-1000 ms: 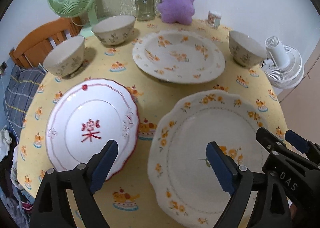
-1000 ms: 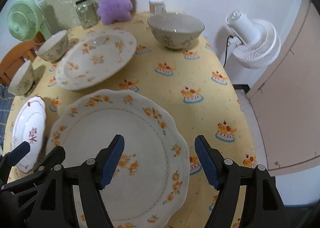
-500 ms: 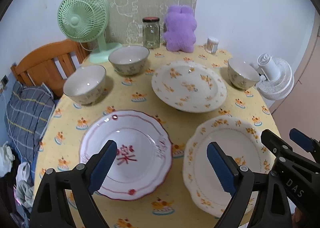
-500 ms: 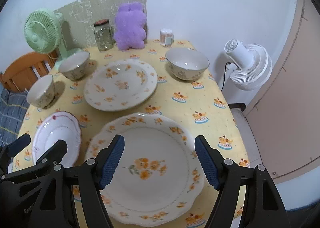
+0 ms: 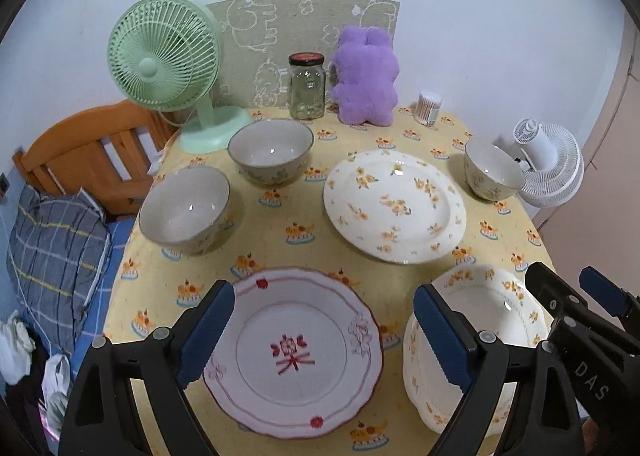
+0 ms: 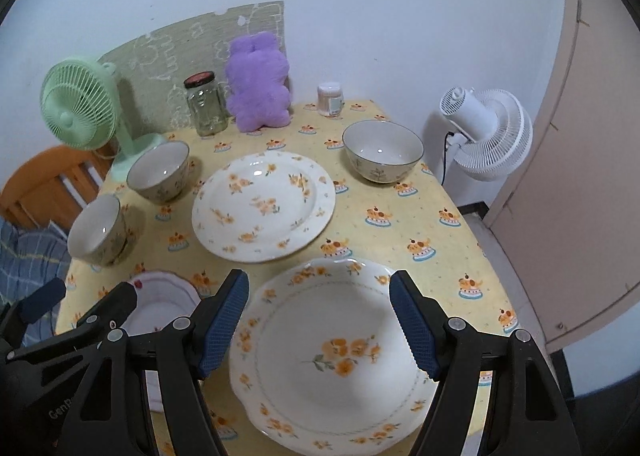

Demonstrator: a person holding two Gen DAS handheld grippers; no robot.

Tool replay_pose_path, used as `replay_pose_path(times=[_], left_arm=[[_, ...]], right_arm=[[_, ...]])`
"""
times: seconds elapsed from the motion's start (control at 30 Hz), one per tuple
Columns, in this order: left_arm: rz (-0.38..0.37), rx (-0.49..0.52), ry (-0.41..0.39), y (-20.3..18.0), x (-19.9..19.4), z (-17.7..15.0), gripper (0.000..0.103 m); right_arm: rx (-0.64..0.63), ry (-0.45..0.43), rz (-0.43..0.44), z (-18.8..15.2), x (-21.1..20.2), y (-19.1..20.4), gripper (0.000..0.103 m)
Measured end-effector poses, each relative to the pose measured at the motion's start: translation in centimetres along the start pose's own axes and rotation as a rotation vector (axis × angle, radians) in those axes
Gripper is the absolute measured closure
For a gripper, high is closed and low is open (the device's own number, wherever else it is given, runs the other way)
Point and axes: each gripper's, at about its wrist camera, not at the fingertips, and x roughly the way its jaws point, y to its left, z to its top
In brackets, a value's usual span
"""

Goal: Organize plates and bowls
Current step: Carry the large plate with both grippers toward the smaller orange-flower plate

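On the yellow tablecloth (image 5: 280, 216) lie three plates and three bowls. A red-rimmed plate (image 5: 294, 352) sits near the front, under my open left gripper (image 5: 326, 336). A scalloped flower plate (image 6: 332, 356) sits front right, under my open right gripper (image 6: 320, 330); it also shows in the left wrist view (image 5: 476, 340). A round flower plate (image 5: 394, 206) lies in the middle (image 6: 262, 206). Two bowls (image 5: 186, 210) (image 5: 271, 150) stand at the left, one bowl (image 5: 494, 170) at the right (image 6: 382, 156). Both grippers hover above the table, holding nothing.
At the back stand a green fan (image 5: 168, 64), a glass jar (image 5: 307, 86), a purple plush toy (image 5: 366, 76) and a small container (image 5: 429, 107). A white fan (image 6: 486, 134) stands off the right edge. A wooden chair (image 5: 84, 160) is at the left.
Both grippers have pulled back and risen from close over the plates, so the whole table now shows. Their jaws stay open and empty. No dish has moved.
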Motion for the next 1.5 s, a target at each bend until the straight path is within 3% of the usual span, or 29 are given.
replay_pose_path(times=[0.3, 0.5, 0.77, 1.07, 1.37, 1.5], left_arm=[[0.012, -0.041, 0.005, -0.1, 2.7, 3.4, 0.010], [0.042, -0.049, 0.011, -1.3, 5.8, 5.1, 0.004], [0.075, -0.078, 0.054, -2.1, 10.2, 6.2, 0.002], [0.128, -0.084, 0.081, -2.6, 15.1, 7.1, 0.002], [0.138, -0.053, 0.121, -3.8, 19.3, 7.2, 0.008], [0.137, -0.057, 0.153, -3.9, 20.8, 7.2, 0.016]], right_arm=[[-0.010, -0.004, 0.027, 3.8, 3.0, -0.6, 0.023], [-0.033, 0.009, 0.055, 5.8, 6.5, -1.2, 0.019], [-0.051, 0.044, 0.082, 7.9, 11.6, -2.3, 0.011], [-0.050, 0.070, 0.094, 9.0, 16.9, -2.3, 0.010], [-0.076, 0.107, 0.111, 9.5, 21.2, -1.2, 0.010], [-0.082, 0.129, 0.103, 9.4, 22.7, -0.9, 0.012]])
